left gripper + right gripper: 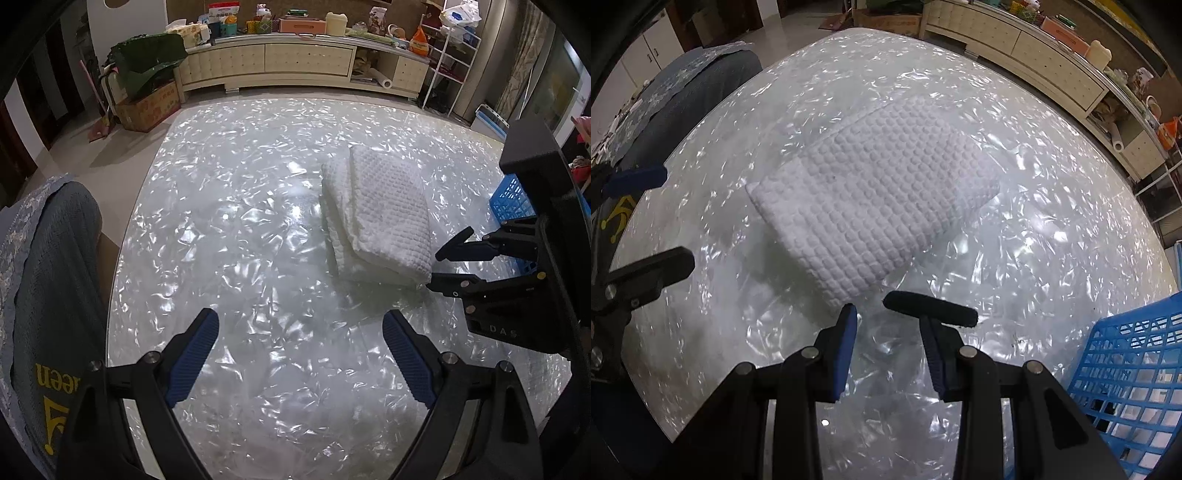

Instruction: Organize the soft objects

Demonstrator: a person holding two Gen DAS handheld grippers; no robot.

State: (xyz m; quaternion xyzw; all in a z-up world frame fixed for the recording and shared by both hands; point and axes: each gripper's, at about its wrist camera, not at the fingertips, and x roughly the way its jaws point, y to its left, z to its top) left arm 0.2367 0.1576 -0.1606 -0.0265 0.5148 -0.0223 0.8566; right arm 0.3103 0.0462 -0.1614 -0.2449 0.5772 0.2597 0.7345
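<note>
A folded white waffle-weave towel (380,214) (871,199) lies flat on the plastic-covered table (240,221) (1034,258). My right gripper (886,317) (448,258) points down at the towel's near corner. Its jaws stand partly closed with only plastic sheet between them, and its left pad (846,336) touches the corner's edge. My left gripper (301,317) (653,221) hovers wide open over bare table, to the left of the towel and apart from it. A blue plastic basket (1126,387) (513,203) stands at the table's right edge, beside the right gripper.
A chair with a grey-blue cover (48,277) (701,74) stands against the table's left side. Beyond the table is floor, then a long cream cabinet (295,62) loaded with clutter, a cardboard box (147,107) and a white wire rack (450,66).
</note>
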